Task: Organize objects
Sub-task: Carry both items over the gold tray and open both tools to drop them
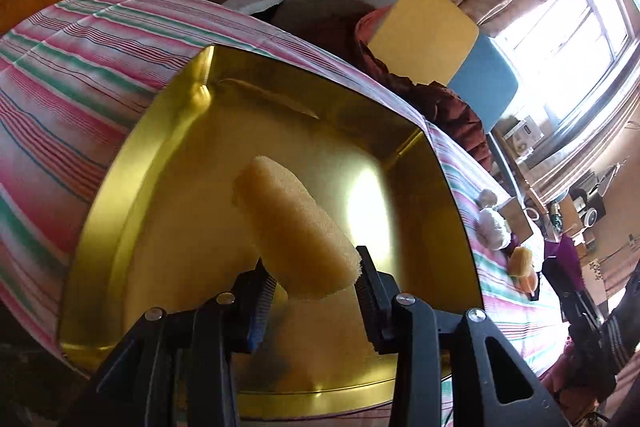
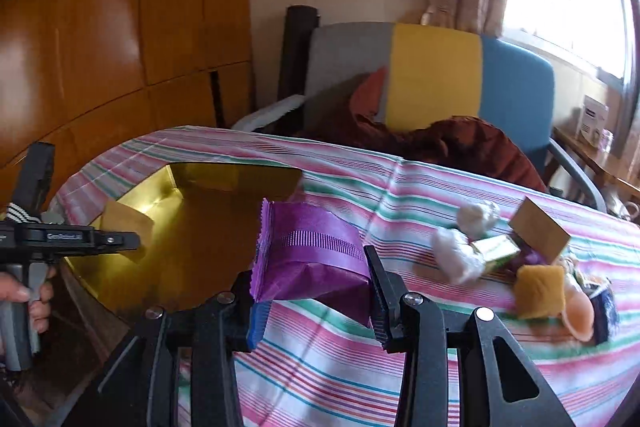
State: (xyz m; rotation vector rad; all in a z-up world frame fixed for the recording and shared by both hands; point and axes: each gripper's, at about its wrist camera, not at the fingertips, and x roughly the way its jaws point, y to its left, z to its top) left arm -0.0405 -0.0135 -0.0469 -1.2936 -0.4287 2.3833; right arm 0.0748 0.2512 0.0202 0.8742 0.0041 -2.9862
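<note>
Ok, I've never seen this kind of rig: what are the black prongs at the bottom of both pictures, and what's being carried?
No robot here: a person carries a hand-held gripper in each hand, each with a camera looking along its two black fingers. The left hand-held gripper grips a pale yellow oblong sponge over a shiny gold metal tray. The right hand-held gripper grips a purple foil packet above the pink-and-green striped tablecloth. On the cloth lie more small things, including a second yellow sponge and a brown cardboard box.
</note>
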